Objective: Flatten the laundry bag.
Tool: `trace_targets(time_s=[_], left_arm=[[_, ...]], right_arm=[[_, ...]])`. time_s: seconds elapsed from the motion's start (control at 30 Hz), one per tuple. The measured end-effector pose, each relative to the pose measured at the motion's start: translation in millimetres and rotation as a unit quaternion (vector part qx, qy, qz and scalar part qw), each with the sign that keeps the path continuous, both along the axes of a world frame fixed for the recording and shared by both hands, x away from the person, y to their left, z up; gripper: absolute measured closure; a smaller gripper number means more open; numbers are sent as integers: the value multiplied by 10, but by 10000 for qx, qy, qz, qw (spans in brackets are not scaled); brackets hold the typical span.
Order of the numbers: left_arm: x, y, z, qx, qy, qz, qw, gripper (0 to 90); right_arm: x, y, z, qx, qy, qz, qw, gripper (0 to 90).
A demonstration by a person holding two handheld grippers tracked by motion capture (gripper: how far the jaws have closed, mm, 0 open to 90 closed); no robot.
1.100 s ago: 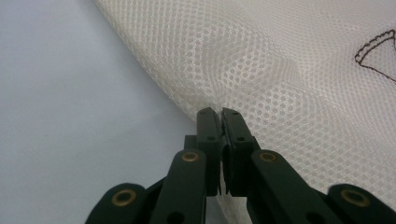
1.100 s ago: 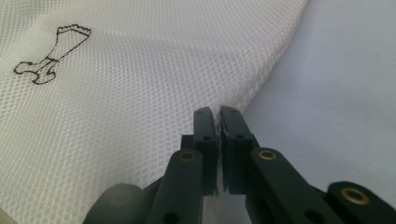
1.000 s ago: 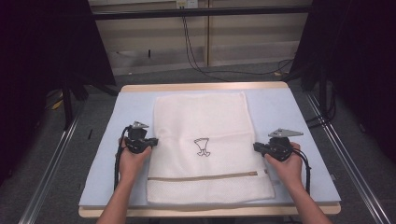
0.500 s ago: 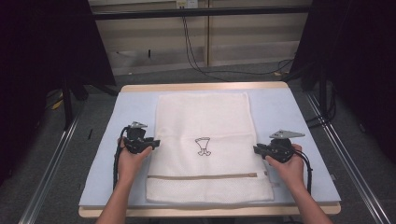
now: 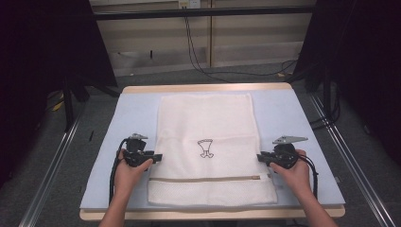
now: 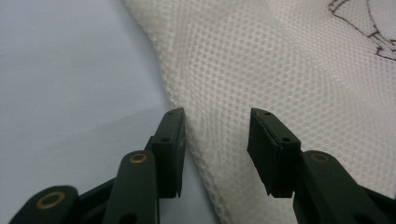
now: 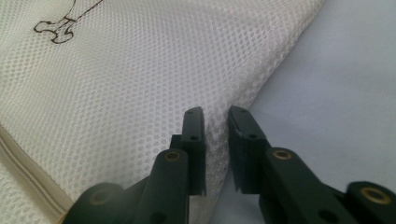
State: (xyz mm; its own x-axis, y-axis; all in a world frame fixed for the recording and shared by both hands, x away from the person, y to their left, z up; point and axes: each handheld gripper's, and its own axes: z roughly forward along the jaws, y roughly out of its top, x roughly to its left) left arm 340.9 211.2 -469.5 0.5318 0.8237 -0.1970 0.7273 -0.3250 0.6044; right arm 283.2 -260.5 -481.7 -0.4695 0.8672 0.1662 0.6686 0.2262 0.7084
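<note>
**Mesh Bag Flat on Mat, Grippers at Both Side Edges**

White mesh bag (image 5: 208,146) spread flat on pale blue mat (image 5: 283,118), centred on table (image 5: 203,88); black printed emblem (image 5: 205,148) near middle, tan zipper (image 5: 203,179) across near end. Left gripper (image 6: 215,140) at bag's left edge, jaws apart, straddling the hem. Right gripper (image 7: 215,135) at right edge, jaws narrowly apart around the hem; contact with fabric probable, not confirmable. Each gripper held in a hand (image 5: 126,171).
</note>
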Motion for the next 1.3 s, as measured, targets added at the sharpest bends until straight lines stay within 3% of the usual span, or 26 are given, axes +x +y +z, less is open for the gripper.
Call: trace_targets(time_s=[0.1,0.23,0.3,0.4,0.7,0.87,1.0,1.3], left_arm=[[-22,-52,-3,162,-89,-36,9998,687],[-18,-89,6,136,-3,-34,9999,829],[0,-118,30,304,-85,-106,9994,859],[46,-88,43,319,-129,-11,9994,868],[116,102,53,42,-239,287,9993,866],[163,119,42,-14,-201,256,9995,861],[212,112,27,12,-124,228,9997,855],[140,137,56,36,11,224,9997,856]], right_arm=[[10,-7,0,139,83,-10,9999,839],[10,10,-8,69,50,-6,10000,854],[12,22,1,43,1,24,10000,858],[18,32,10,101,-98,-53,9999,860],[111,107,30,183,-234,-72,9995,860],[141,152,8,93,-196,-53,9998,858],[102,121,22,168,-199,-34,9997,854],[108,120,17,152,-204,-52,9997,853]])
